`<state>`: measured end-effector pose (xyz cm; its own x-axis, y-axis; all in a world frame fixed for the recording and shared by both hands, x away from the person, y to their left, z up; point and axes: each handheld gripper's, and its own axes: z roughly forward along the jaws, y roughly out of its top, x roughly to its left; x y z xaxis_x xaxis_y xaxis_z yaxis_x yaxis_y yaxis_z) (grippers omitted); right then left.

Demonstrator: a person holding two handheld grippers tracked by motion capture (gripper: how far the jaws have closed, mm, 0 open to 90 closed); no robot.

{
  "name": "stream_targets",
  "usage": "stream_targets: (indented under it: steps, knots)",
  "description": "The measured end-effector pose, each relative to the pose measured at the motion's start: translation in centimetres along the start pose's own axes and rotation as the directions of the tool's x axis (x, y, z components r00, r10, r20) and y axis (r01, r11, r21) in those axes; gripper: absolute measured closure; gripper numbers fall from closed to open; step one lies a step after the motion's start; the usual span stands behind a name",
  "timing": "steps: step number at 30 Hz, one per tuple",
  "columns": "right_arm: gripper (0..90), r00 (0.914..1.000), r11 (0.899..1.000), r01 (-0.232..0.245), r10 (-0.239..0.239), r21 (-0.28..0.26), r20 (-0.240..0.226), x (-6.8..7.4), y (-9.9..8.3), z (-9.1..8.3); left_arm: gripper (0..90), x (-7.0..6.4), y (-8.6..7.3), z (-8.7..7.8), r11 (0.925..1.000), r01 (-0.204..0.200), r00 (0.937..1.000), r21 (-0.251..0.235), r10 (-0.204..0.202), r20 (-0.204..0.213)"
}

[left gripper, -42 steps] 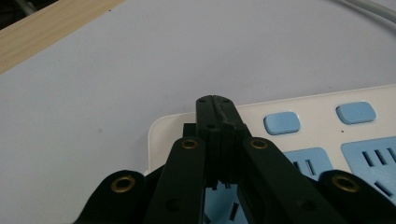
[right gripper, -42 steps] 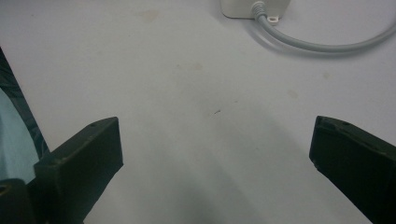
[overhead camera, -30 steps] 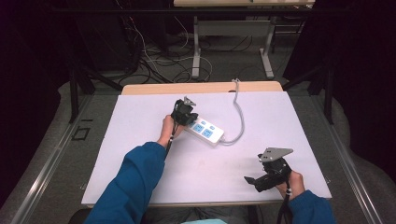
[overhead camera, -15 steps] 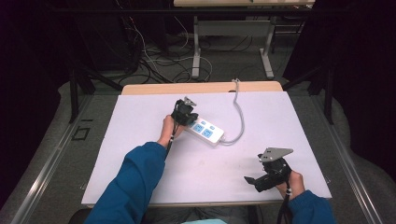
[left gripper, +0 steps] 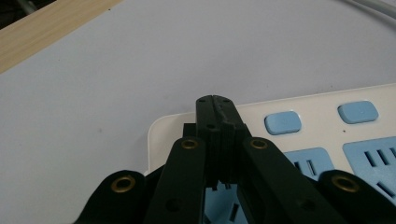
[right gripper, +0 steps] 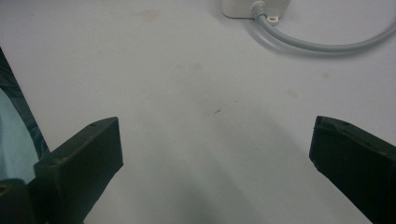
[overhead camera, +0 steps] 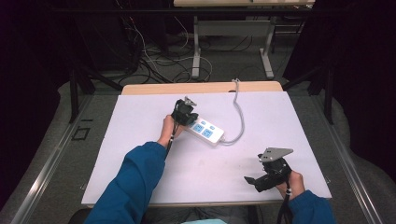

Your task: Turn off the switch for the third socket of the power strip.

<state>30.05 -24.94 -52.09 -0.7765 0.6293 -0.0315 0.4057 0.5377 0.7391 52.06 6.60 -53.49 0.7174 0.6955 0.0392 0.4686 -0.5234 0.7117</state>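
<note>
A white power strip with blue sockets lies mid-table, and its grey cable loops off toward the far edge. My left gripper is shut, with nothing between its jaws. In the left gripper view its tips hover over or rest on the near end of the power strip, beside two blue buttons. My right gripper is held low at the front right, apart from the strip. Its jaws stand wide open over bare table. The strip's cable end and the cable lie farther ahead.
The white table top has a wooden strip along its far edge. Beyond it are table legs and tangled floor cables. A blue sleeve lies across the front left of the table.
</note>
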Motion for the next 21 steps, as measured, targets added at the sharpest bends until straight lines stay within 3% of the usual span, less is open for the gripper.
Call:
stream_targets:
  steps: [21]
  knots:
    - [2.0, 1.0, 1.0, -0.001, 0.001, 0.0, 0.002, 0.03, 0.0, -0.04, 90.0, -0.05, 0.09, -0.04, 1.0, -0.004, 1.0, 0.008, 0.004, -0.004]
